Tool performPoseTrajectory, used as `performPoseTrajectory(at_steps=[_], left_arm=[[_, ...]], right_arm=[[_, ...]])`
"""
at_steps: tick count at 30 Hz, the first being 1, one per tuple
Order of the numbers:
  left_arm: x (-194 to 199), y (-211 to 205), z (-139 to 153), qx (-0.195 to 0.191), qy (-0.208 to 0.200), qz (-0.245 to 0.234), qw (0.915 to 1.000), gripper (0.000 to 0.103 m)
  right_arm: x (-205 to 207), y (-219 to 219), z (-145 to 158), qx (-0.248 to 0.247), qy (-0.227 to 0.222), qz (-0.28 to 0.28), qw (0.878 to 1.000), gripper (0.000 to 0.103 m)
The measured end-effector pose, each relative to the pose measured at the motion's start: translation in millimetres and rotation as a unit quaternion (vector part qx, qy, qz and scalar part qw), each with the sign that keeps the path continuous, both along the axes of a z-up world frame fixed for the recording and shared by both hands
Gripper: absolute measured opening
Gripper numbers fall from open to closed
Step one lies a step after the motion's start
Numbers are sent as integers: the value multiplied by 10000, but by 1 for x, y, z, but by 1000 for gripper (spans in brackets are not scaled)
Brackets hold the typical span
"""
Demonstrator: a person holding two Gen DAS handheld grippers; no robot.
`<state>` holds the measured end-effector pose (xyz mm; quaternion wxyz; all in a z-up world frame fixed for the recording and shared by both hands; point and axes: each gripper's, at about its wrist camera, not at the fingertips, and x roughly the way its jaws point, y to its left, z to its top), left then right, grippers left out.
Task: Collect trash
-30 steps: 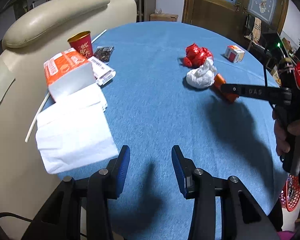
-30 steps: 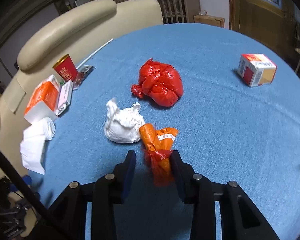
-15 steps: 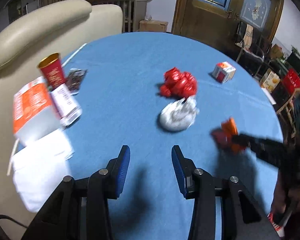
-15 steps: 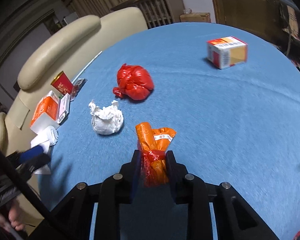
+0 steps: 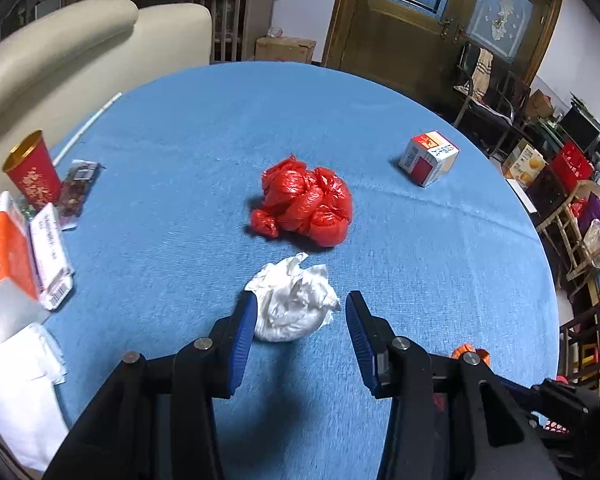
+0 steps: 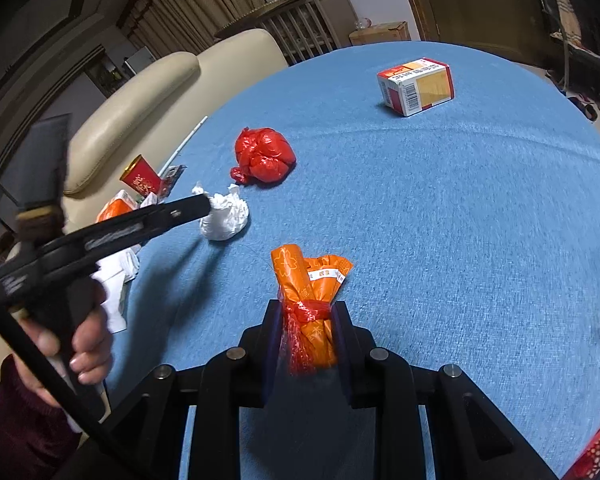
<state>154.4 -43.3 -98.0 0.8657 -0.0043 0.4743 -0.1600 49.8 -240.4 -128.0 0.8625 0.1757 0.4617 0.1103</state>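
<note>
The left claw [image 5: 300, 320] has swung over to the white tissue wad [image 5: 292, 304], jaws opening around it and next to close, while the right claw [image 6: 306, 320] pinches the orange wrapper [image 6: 308, 292].

A round table [image 5: 440, 280] with a blue cloth fills both views; a cream leather sofa [image 5: 80, 52] stands against its far left edge; a thin white stick [image 5: 88, 128] lies along that edge; behind the sofa hang brown curtains [image 6: 204, 4] and a slatted wooden cabinet [image 5: 236, 24] stands by the wall; a cardboard box [image 5: 285, 49] sits on the floor beside the cabinet; a wooden door [image 5: 440, 20] with stained-glass panes closes the far side of the room; to the right of the table stand dark chairs [image 5: 484, 96], stacked cartons [image 5: 526, 162] and a red box [image 5: 571, 166], crowded together along the wall.
</note>
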Motion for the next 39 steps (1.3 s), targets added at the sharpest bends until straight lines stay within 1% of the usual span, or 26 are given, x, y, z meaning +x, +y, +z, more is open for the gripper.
performPoseTrajectory(at_steps=[2,4,5,7,9,12,14,19,26,33,39], left_arm=[[4,-3,-7,47,106,-52,9999,47],[6,-3,-12,1,162,-134,9998,37],[5,-4,-13,58,118,-141,9998,35],[4,-3,-13,81,47,-187,9998,26],[4,0,-12,-12,88,-213,9997,23],[-3,3,-10,-31,72,-283,9996,20],[-11,4,-8,-35,55,-359,9993,19],[-44,2,3,104,-129,-548,9984,19],[-91,2,21,476,-441,-581,9962,19],[-115,1,37,728,-700,-553,9933,19],[-130,-3,47,754,-820,-591,9920,19]], right_arm=[[-1,0,-1,26,14,-14,10000,27],[-1,0,-4,44,44,-27,10000,27],[-1,0,-5,61,64,-33,10000,27],[-2,-1,-8,102,104,-46,9999,27],[-3,-1,-10,101,117,-56,9999,27],[-5,-1,-10,120,124,-86,9998,27],[-8,-1,-7,117,85,-97,9998,27],[-15,0,0,110,12,-116,9999,27],[-31,-1,14,34,-160,-186,9997,27],[-45,-5,32,-23,-359,-297,9989,27],[-58,-4,47,-81,-510,-293,9982,27]])
